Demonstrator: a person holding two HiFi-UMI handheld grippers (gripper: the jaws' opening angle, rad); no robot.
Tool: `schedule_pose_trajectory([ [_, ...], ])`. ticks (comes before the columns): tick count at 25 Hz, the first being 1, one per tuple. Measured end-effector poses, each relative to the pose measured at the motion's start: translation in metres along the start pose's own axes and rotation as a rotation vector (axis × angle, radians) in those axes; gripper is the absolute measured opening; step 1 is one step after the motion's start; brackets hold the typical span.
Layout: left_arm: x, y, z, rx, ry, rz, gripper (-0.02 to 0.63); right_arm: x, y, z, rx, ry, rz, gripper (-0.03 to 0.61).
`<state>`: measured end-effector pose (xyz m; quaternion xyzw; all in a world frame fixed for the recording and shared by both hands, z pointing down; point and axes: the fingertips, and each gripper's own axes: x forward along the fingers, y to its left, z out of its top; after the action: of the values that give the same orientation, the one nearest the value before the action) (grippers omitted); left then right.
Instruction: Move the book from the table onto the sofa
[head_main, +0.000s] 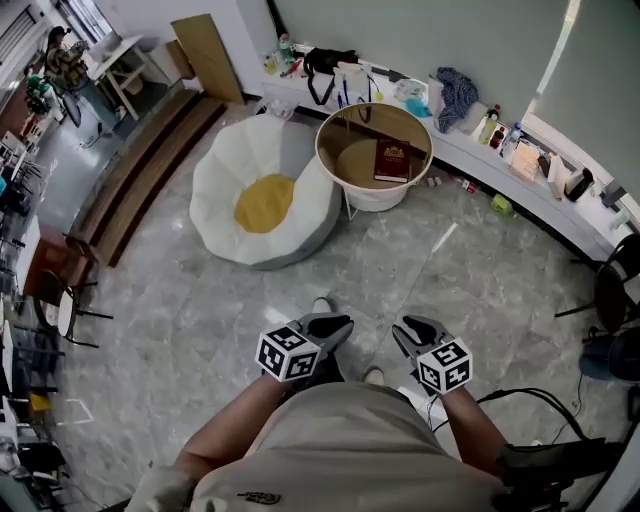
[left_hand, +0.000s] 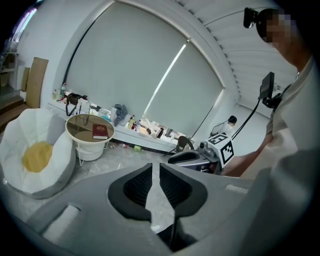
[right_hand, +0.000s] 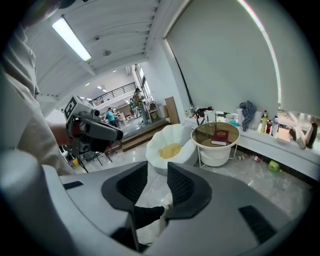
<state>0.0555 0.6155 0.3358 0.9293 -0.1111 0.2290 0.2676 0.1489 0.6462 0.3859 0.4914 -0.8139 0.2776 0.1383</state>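
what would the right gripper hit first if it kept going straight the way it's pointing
Probably the marble floor, short of the white sofa: the right gripper tilts downward, jaws open and empty, and floor shows through the gap. Depth is unclear, so the sofa's base is possible.

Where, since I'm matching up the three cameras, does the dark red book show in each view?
Head view: the book lies upper centre-right, on the round table.
Left gripper view: the book is left of centre, on the same table.
Right gripper view: the book is right of centre, at mid height.
Shared landmark: the white sofa with its yellow cushion, at the table's left in all three.
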Motion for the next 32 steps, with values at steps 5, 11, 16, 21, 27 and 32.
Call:
schedule_pose_trajectory([
  [5,0.027,0.058,0.042,0.021,0.003,-0.079,0.052,0.037,-0.039,0.025,0.051,0.017,-0.074,0.129],
  [11,0.034,0.143,0.113,0.064,0.044,-0.158,0.075,0.095,-0.078,0.098,0.095,-0.001,-0.171,0.123],
  [16,0.036,0.217,0.144,0.083,0.088,-0.181,0.075,0.141,-0.111,0.138,0.134,-0.014,-0.245,0.11],
  [21,0.045,0.267,0.159,0.018,0.063,-0.155,0.075,0.173,-0.132,0.15,0.18,0.006,-0.258,0.104],
  [27,0.088,0.306,0.184,-0.024,0.09,-0.135,0.075,0.203,-0.202,0.175,0.226,-0.002,-0.248,0.098],
  [32,0.142,0.349,0.211,-0.063,0.127,-0.105,0.075,0.242,-0.282,0.2,0.262,-0.008,-0.231,0.098],
])
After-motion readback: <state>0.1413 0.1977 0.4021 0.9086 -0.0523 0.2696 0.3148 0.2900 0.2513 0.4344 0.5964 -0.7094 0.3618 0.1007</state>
